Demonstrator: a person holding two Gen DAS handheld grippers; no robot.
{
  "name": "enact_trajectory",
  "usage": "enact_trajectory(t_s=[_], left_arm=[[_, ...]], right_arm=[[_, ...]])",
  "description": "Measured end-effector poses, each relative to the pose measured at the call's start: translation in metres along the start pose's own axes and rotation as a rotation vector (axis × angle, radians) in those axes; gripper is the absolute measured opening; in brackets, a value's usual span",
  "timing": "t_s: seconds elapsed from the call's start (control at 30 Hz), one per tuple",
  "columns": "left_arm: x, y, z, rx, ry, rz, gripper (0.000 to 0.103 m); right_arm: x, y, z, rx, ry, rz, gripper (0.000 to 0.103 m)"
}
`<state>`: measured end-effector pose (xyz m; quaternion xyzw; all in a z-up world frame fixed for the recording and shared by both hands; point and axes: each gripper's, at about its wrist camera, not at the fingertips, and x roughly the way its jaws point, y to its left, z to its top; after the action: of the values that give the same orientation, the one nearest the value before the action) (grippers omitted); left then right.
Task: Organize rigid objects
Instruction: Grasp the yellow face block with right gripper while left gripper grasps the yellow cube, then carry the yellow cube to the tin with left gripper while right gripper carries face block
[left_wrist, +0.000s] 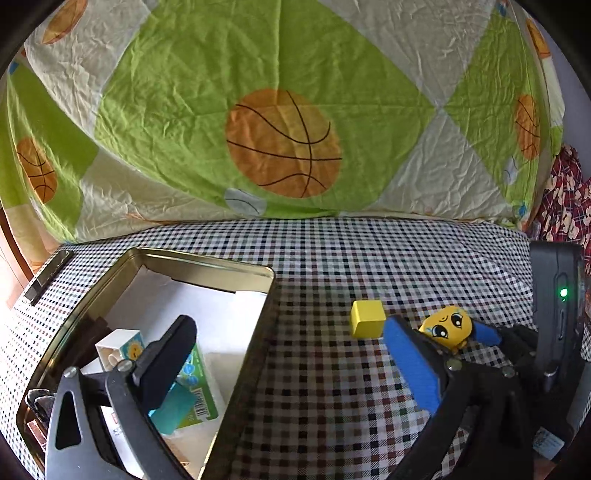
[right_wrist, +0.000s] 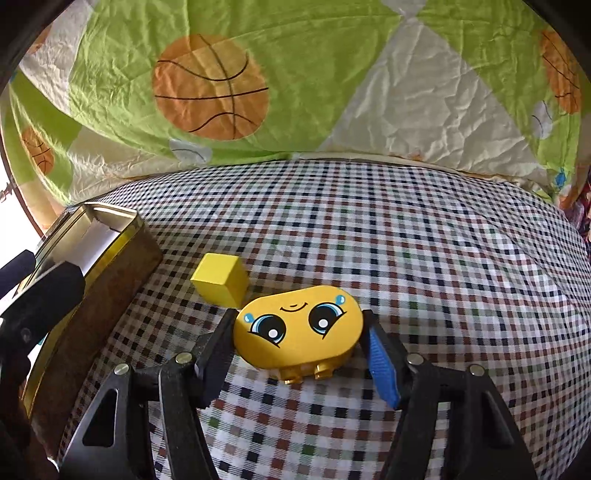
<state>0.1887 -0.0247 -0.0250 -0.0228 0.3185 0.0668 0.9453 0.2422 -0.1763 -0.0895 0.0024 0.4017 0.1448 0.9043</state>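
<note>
A yellow face block (right_wrist: 297, 332) with cartoon eyes sits between the fingers of my right gripper (right_wrist: 295, 341), which is shut on it just above the checkered cloth; it also shows in the left wrist view (left_wrist: 447, 326). A yellow cube (right_wrist: 221, 279) lies on the cloth just behind it, also in the left wrist view (left_wrist: 367, 318). My left gripper (left_wrist: 291, 343) is open and empty, its left finger over the open metal tin (left_wrist: 266, 291), its right blue pad (left_wrist: 410, 362) over the cloth. The tin holds a white block (left_wrist: 120, 349) and a green carton (left_wrist: 197, 391).
The tin (right_wrist: 122, 254) stands at the left on the checkered cloth (right_wrist: 406, 258). A green and cream basketball quilt (left_wrist: 280, 110) rises behind. A dark device with a green light (left_wrist: 557, 295) belongs to the right gripper. Red patterned fabric (left_wrist: 569, 192) lies far right.
</note>
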Motion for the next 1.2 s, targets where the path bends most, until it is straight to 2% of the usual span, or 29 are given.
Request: enact_trajectory(t_s=[0.23,0.37,0.5,0.63,0.93,0.97,1.07,1.1,1.13,1.2], left_arm=[[0.017,-0.028,0.002,0.066,-0.005,-0.013,0.103],[0.031,-0.037,0.004,0.080,0.012,-0.042,0.101],[0.046,-0.041,0.006,0.074,0.056,-0.091,0.092],[0.059,-0.045,0.000,0.081,0.106,-0.133,0.076],[0.083,-0.044,-0.001,0.066,0.177,-0.176,0.072],[0.084,-0.044,0.000,0.062,0.179,-0.177,0.069],[0.088,-0.044,0.000,0.062,0.191,-0.197,0.051],[0.089,-0.045,0.000,0.064,0.200,-0.211,0.034],[0.090,-0.045,-0.001,0.068,0.208,-0.220,0.028],[0.090,-0.043,-0.001,0.063,0.205,-0.218,0.028]], right_arm=[[-0.010,-0.037,-0.003,0.091,-0.014,-0.093,0.067],[-0.012,-0.048,-0.005,0.123,-0.012,-0.107,0.067],[-0.013,-0.051,-0.005,0.126,-0.016,-0.118,0.067],[-0.018,-0.051,-0.004,0.119,-0.035,-0.135,0.067],[-0.019,-0.047,-0.004,0.112,-0.040,-0.131,0.067],[-0.019,-0.046,-0.004,0.110,-0.043,-0.128,0.067],[-0.019,-0.045,-0.003,0.110,-0.048,-0.127,0.067],[-0.020,-0.045,-0.003,0.112,-0.050,-0.124,0.067],[-0.020,-0.045,-0.003,0.114,-0.054,-0.120,0.067],[-0.023,-0.045,-0.004,0.119,-0.066,-0.120,0.067]])
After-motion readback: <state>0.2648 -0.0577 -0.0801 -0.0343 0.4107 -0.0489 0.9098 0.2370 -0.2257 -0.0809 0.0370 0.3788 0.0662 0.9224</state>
